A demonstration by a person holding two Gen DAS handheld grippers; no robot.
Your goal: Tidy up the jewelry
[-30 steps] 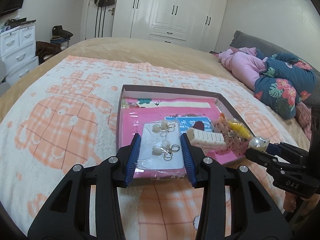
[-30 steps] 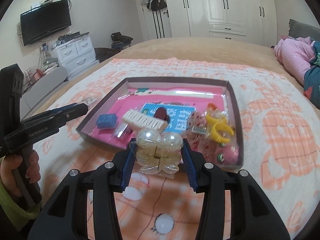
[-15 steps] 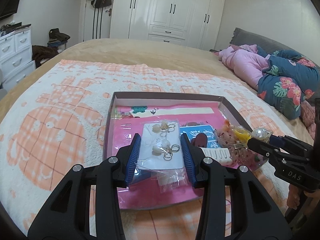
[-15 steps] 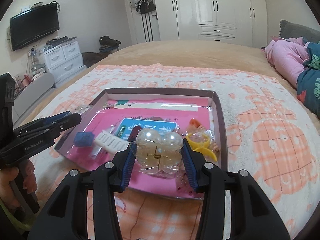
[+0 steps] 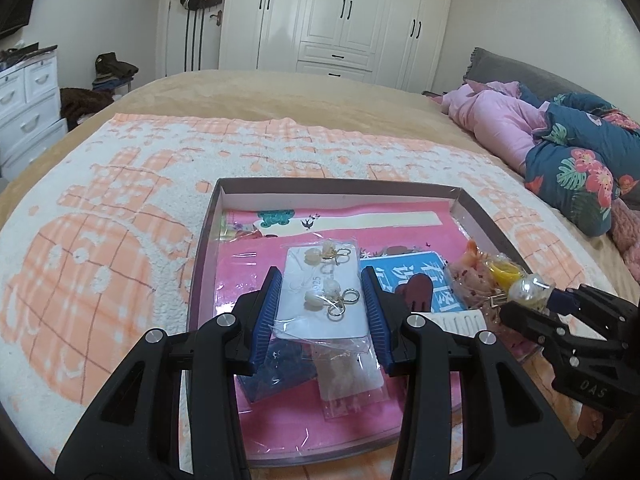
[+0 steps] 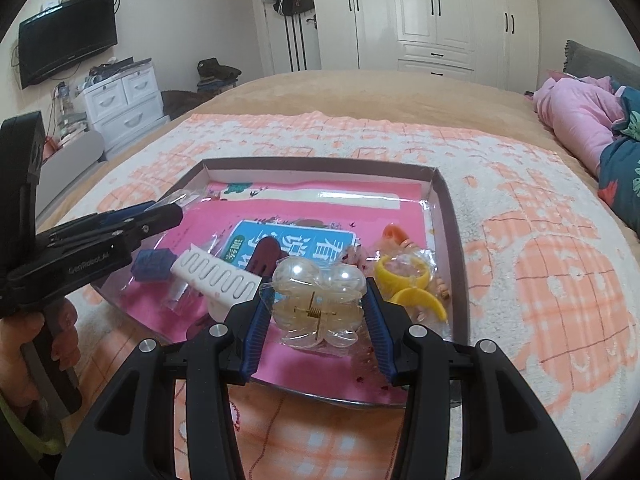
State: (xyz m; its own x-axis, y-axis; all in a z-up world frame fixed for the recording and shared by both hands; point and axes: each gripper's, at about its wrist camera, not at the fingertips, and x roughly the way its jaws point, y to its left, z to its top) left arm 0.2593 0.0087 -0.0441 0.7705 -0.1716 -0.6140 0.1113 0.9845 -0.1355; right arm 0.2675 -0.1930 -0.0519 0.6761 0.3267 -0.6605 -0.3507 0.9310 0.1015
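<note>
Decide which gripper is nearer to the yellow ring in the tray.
Right. The right gripper, shut on a clear hair clip, sits just beside the yellow ring. The left gripper, holding an earring card, is over the tray's opposite side.

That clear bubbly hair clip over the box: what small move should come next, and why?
Probably lower it a little and open. The right hand-held gripper holds the clear hair clip just above the tray's near pink floor, where bare space shows. The left hand-held gripper, holding the earring card, hangs well aside.
</note>
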